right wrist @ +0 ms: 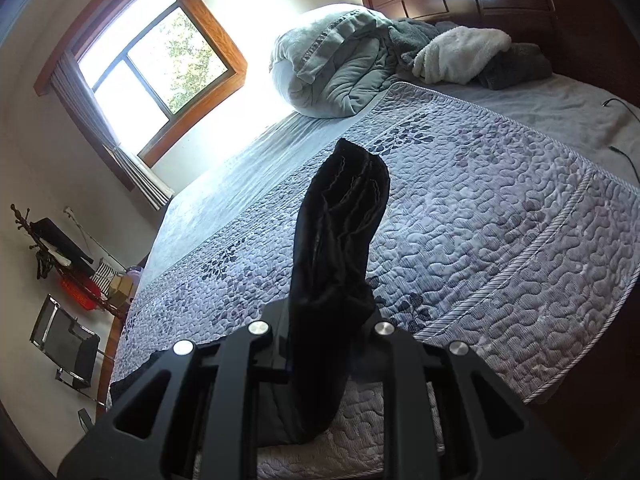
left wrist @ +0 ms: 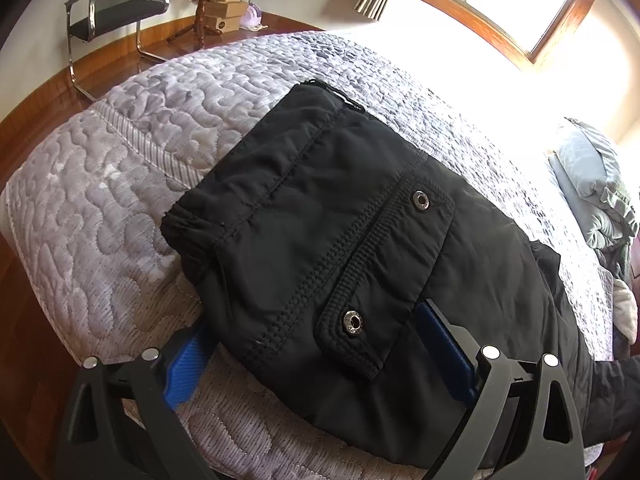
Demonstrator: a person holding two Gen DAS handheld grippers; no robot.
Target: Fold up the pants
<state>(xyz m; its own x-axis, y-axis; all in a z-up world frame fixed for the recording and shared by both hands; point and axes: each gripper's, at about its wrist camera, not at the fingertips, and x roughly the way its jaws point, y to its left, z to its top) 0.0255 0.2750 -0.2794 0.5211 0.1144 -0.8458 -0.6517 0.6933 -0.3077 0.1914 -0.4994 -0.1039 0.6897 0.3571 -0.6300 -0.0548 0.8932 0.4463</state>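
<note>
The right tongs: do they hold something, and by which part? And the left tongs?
The right tongs are shut on the black pants, gripping a bunched leg end. The left tongs are open, straddling the pants, gripping nothing.

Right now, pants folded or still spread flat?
Mid-fold. The pants lie bunched on the quilt, waistband end down, while the right gripper, shut on the leg ends, holds them up.

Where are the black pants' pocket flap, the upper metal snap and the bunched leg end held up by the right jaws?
Black pants' pocket flap [left wrist: 394, 268], left wrist view: middle of the flap.
Upper metal snap [left wrist: 421, 200], left wrist view: stud centre.
Bunched black leg end [right wrist: 352, 188], right wrist view: stitched hem folds.
</note>
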